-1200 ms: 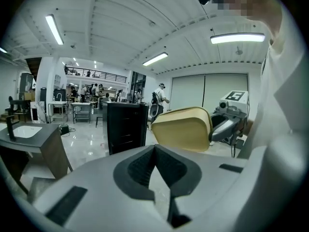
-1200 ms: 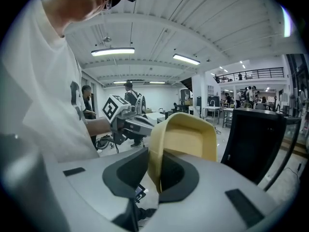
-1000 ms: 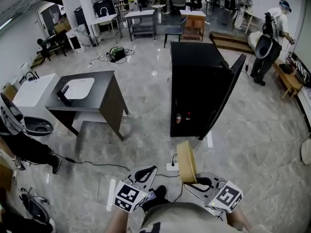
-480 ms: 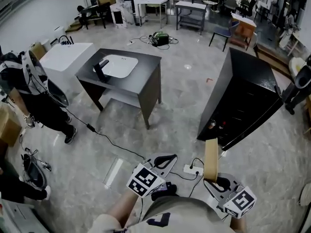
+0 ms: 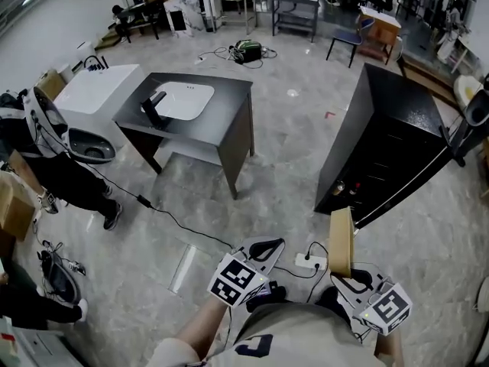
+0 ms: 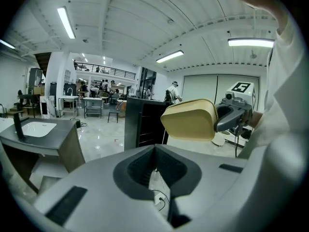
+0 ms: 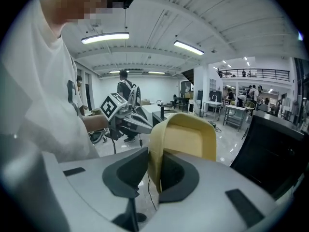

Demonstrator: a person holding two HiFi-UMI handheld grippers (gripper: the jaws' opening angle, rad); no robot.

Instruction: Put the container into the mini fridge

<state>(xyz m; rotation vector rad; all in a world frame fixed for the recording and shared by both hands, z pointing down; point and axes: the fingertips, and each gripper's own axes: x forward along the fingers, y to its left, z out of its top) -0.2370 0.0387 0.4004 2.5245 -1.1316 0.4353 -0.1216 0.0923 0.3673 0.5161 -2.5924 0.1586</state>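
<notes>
one tan container (image 5: 341, 241), upright at 5 o'clock, outside the fridge, its wall pinched in the right claw (image 5: 352, 280). one left claw (image 5: 264, 248), closed and empty. one black mini fridge (image 5: 390, 151), door open, 1 o'clock. one dark desk (image 5: 218, 117), 11 o'clock.

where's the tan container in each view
Head view: lower right, container upright in the right gripper.
Left gripper view: right of centre, mid-height.
Right gripper view: centre, between the jaws.
Shared landmark: black mini fridge.
</notes>
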